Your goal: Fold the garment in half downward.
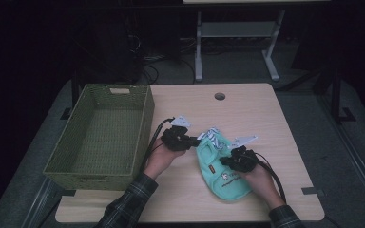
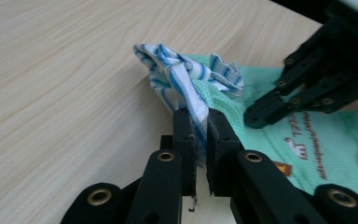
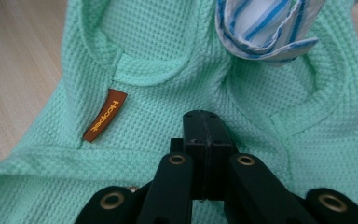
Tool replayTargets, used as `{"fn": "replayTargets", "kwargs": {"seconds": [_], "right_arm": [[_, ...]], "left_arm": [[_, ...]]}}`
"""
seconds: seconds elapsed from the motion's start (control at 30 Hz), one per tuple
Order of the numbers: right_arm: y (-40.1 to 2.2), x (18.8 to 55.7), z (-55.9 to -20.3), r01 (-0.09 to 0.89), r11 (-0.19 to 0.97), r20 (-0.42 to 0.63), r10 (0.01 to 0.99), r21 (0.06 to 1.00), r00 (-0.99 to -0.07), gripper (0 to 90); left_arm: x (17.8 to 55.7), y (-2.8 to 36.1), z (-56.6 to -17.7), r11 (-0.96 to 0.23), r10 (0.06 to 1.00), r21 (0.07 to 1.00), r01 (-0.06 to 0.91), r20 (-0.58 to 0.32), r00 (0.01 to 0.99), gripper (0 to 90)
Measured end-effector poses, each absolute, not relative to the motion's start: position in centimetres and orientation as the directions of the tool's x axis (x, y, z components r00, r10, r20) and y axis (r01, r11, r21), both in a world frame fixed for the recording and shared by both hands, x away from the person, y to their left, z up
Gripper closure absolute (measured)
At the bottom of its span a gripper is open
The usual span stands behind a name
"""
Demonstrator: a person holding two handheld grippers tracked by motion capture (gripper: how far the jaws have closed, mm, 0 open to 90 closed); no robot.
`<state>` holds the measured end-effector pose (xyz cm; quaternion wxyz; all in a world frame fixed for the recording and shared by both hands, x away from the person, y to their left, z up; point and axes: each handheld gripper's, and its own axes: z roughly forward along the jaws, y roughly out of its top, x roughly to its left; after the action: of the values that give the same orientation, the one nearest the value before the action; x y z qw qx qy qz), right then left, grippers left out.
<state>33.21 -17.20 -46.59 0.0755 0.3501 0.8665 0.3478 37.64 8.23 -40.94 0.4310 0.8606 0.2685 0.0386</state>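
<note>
1. A small mint-green garment lay flat on the wooden table, at about 5 o'clock from the table's centre, with its neck end toward the far edge. It looked like a pet vest, with two armholes and an orange label stitched on the chest.

2. A blue-and-white striped collar stood bunched at the neck end, at 12 o'clock of the garment, raised off the table and not lying flat.

3. The left gripper had its jaws drawn narrow on the collar fabric, together with the mint ribbed edge beside it. The hold appeared meant to lift or steady that end so the garment could be folded or carried.

4. The right gripper had its jaws fully together, tips resting on the waffle fabric in the middle of the garment. No fabric was seen pinched between them; in my judgement it served as a hold-down against the left gripper's pull.

5. In the high view the left gripper sat at 10 o'clock of the garment and the right at 3 o'clock, apart from one another.

6. A green woven basket stood empty at 9 o'clock of the table, well apart from the garment; it was the likely destination.
</note>
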Motion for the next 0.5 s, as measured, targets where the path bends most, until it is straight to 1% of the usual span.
{"fn": "replayTargets", "kwargs": {"seconds": [0.17,0.3,0.5], "right_arm": [[-16.7,33.6,-46.6,0.549,0.522,0.104,0.657,0.652,-0.747,90.0],[-16.1,34.0,-46.5,0.549,0.523,0.102,0.657,0.653,-0.747,90.0],[-15.7,34.3,-46.6,0.54,0.527,0.092,0.655,0.656,-0.75,90.0]], "left_arm": [[37.2,8.5,-40.1,-0.468,0.467,0.781,0.414,-0.179,0.866,83.6],[36.5,8.2,-39.2,-0.458,0.425,0.794,0.399,-0.199,0.883,83.6],[35.8,7.5,-38.9,-0.47,0.392,0.797,0.38,-0.197,0.898,83.6]]}}
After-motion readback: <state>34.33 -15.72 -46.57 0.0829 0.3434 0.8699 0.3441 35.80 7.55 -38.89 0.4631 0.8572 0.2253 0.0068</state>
